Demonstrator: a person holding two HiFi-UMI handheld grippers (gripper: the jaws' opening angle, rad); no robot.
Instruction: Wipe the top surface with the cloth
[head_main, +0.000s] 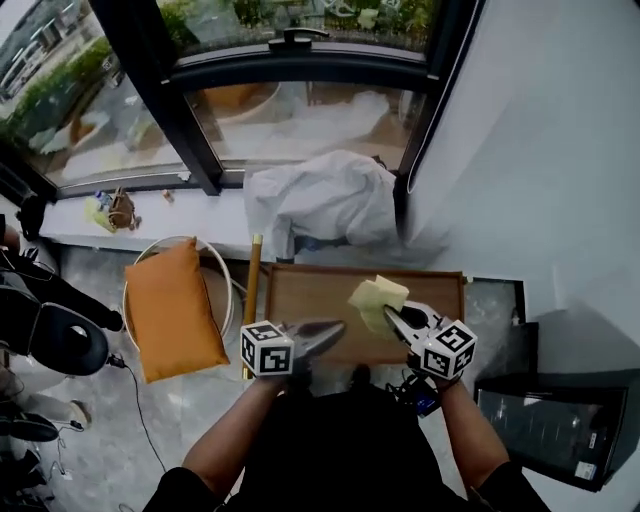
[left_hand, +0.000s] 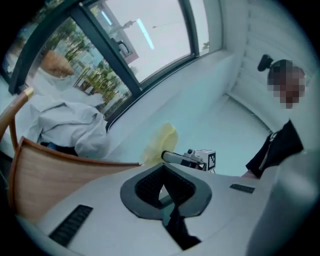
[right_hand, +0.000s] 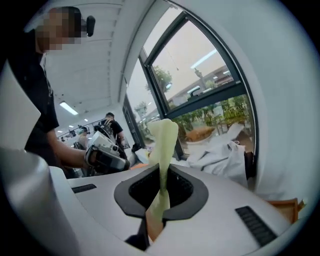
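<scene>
Edges of the one wooden tabletop (head_main: 300, 300) look raised, and its 9 o'clock half lies bare. Two forearms reach in from 6 o'clock. The left gripper (head_main: 335, 327) has its jaws together with nothing between them. The right gripper (head_main: 390, 315) pinches the single yellow cloth (head_main: 377, 298) over the tabletop, toward 3 o'clock of centre.

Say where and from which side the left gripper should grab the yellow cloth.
Take the cloth by its free far edge, from the left: the right gripper is shut on its near end, and the rest fans above the wooden top. Open the left gripper first.
</scene>
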